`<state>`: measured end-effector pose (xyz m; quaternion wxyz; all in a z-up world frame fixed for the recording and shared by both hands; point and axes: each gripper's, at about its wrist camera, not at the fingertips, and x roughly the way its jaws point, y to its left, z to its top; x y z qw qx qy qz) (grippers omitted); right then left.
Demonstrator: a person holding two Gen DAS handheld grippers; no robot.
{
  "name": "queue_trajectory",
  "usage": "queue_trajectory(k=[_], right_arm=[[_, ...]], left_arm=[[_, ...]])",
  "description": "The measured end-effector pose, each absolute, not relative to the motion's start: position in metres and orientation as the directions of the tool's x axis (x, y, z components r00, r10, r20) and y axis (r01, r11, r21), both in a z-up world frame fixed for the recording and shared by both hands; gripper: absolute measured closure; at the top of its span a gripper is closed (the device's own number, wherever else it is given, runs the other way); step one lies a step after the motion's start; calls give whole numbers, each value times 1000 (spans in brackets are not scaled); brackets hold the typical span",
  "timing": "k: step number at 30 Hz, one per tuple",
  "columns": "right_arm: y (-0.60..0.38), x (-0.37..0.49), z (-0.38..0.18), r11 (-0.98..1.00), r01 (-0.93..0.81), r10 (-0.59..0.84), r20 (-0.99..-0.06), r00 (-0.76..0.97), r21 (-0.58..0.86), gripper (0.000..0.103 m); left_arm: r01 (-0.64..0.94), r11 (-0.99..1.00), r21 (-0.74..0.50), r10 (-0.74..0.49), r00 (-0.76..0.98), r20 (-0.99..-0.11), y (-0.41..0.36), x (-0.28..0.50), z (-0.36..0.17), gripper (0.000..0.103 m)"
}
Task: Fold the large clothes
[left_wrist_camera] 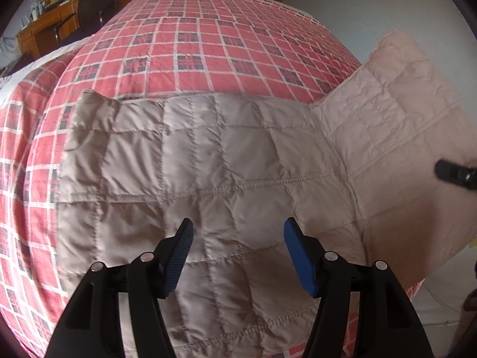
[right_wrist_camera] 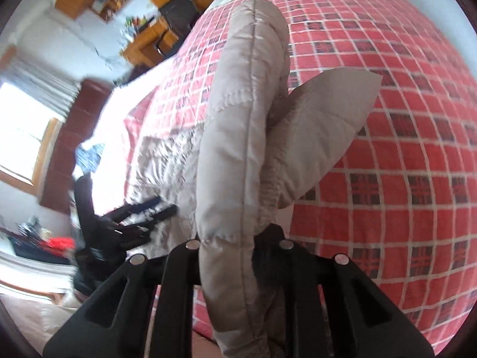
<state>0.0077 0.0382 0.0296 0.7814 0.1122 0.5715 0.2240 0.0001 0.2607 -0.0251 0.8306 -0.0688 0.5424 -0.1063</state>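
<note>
A beige quilted jacket point(left_wrist_camera: 208, 164) lies spread on the bed with the red plaid cover point(left_wrist_camera: 193, 38). My left gripper point(left_wrist_camera: 237, 232) hovers just above the jacket's body, open, its blue pads apart with nothing between them. At the right of the left wrist view the jacket's sleeve point(left_wrist_camera: 402, 113) is lifted, and the tip of the right gripper point(left_wrist_camera: 453, 173) shows against it. In the right wrist view my right gripper point(right_wrist_camera: 238, 238) is shut on the jacket's sleeve point(right_wrist_camera: 238, 149), which stands up out of the jaws and hides the fingertips. The left gripper point(right_wrist_camera: 140, 211) shows at the left over the jacket.
A wooden desk point(left_wrist_camera: 44, 29) and a dark chair point(left_wrist_camera: 95, 3) stand beyond the bed's far left corner. A window point(right_wrist_camera: 26, 131) with curtains and dark red bed headboard point(right_wrist_camera: 77, 137) lie to the left in the right wrist view. Much bare plaid cover point(right_wrist_camera: 402, 164) spreads right of the sleeve.
</note>
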Motion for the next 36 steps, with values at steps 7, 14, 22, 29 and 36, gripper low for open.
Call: queue_trajectory(k=[7,14,22,29,36], right_arm=[[87,7,9,880,-307,429,-882,192,362,79],[129,8,-13,871,-361,411,-896,168,332,64],[145,5,-31,844,-395,452,-878,157,364,47],[134,-1,-36,826,-408,488,-856,171,390,45],[117,-10,-20,809,-393,534,-825,183,437,45]], left_arm=[[59,927,-371,-361,413,-836,292,8,2,40],[69,810,-582,-560,383,-735,302,22,11,39],[104,749,-655,-651,302,-696,284,42,-7,39],[168,791,-588,-611,238,-755,249,61,-18,37],[149,775,-614,-631,230,-741,234,79,-33,66]])
